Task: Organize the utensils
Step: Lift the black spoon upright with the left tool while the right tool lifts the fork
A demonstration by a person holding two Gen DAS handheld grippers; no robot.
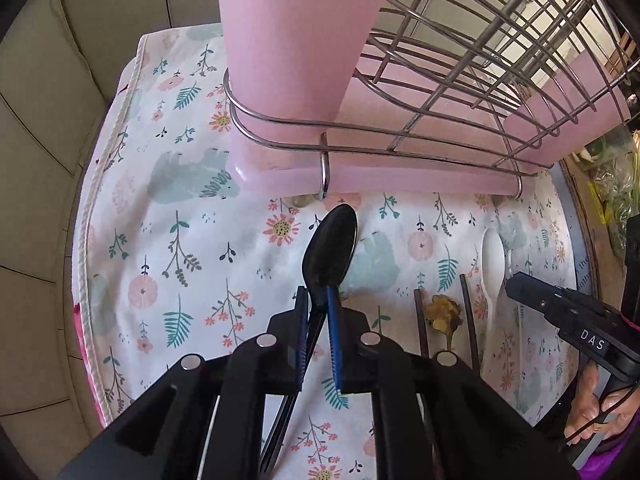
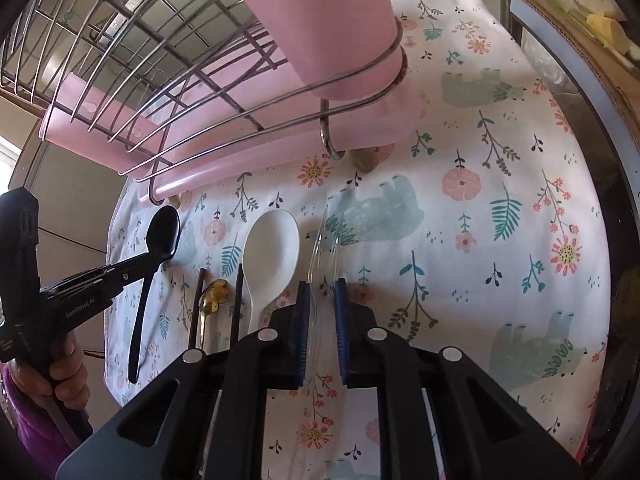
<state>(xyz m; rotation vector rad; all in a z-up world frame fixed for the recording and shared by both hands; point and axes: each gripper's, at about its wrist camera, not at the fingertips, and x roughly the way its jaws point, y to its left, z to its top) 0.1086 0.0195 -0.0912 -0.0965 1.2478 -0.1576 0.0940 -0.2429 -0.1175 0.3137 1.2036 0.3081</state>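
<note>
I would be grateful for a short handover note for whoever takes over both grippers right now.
Left gripper: shut on the black spoon, bowl pointing at the rack.
Right gripper: jaws astride the clear plastic fork; grip uncertain.
On the floral cloth: white spoon, two dark chopsticks, a small yellow-ended utensil.
Done: nothing visibly in the pink holder.
Left: everything.

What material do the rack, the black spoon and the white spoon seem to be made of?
Rack: metal wire, likely steel; thin, silvery, shiny bars. Black spoon: probably plastic; uniform glossy black, though coated metal is possible. White spoon: probably plastic; matte, opaque white, thick-walled, though ceramic cannot be ruled out.
</note>
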